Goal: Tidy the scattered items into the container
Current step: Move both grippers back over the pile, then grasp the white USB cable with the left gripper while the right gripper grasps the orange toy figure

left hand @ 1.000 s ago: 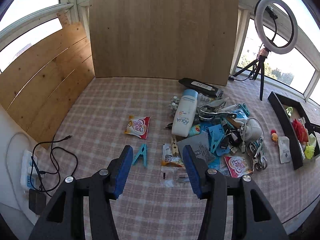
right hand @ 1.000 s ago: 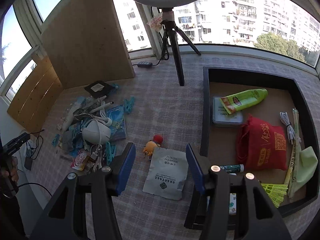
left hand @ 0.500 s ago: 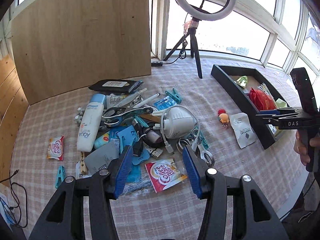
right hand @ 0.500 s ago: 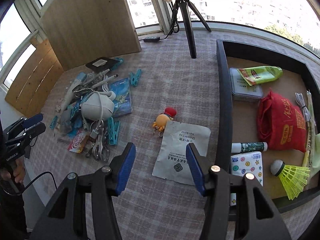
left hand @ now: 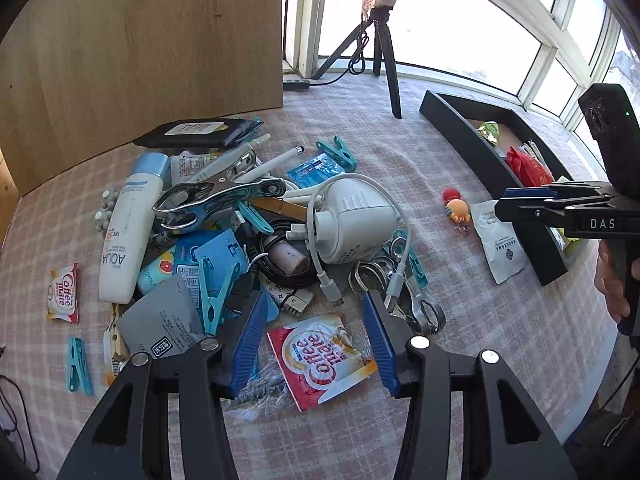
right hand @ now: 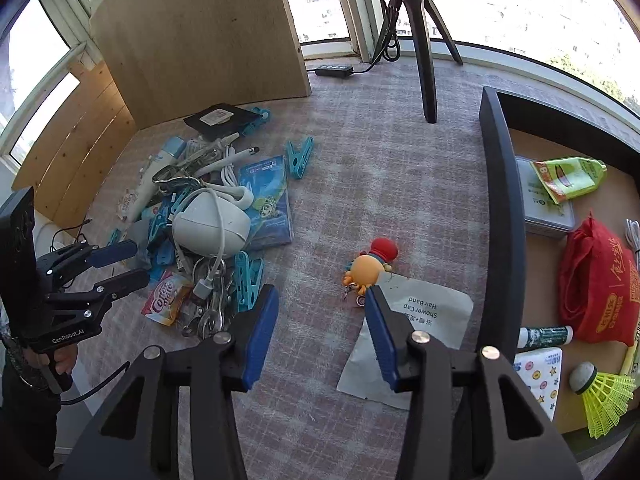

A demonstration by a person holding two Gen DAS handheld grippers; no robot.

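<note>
A pile of scattered items lies on the checked cloth: a white charger [left hand: 352,216], a steel clamp [left hand: 216,200], an AQUA tube [left hand: 128,228] and blue pegs. My left gripper [left hand: 314,344] is open and empty, with a red Coffee mate sachet [left hand: 320,356] lying between its fingers. My right gripper [right hand: 320,340] is open and empty over the cloth, beside a white shower cap packet [right hand: 412,328] and an orange toy keychain [right hand: 368,268]. The black tray [right hand: 496,184] holds a red bag [right hand: 600,280], among other things.
A ring light tripod [right hand: 424,40] stands at the back with a power strip [right hand: 334,70]. A wooden board [left hand: 140,40] leans behind the pile. A second Coffee mate sachet [left hand: 63,292] and a blue peg [left hand: 78,364] lie at the left. The table edge is near my right gripper.
My left gripper swung right from the bare left side to the pile and closed in on the Coffee mate sachet. My right gripper moved left and lower, off the tray toward the shower cap packet.
</note>
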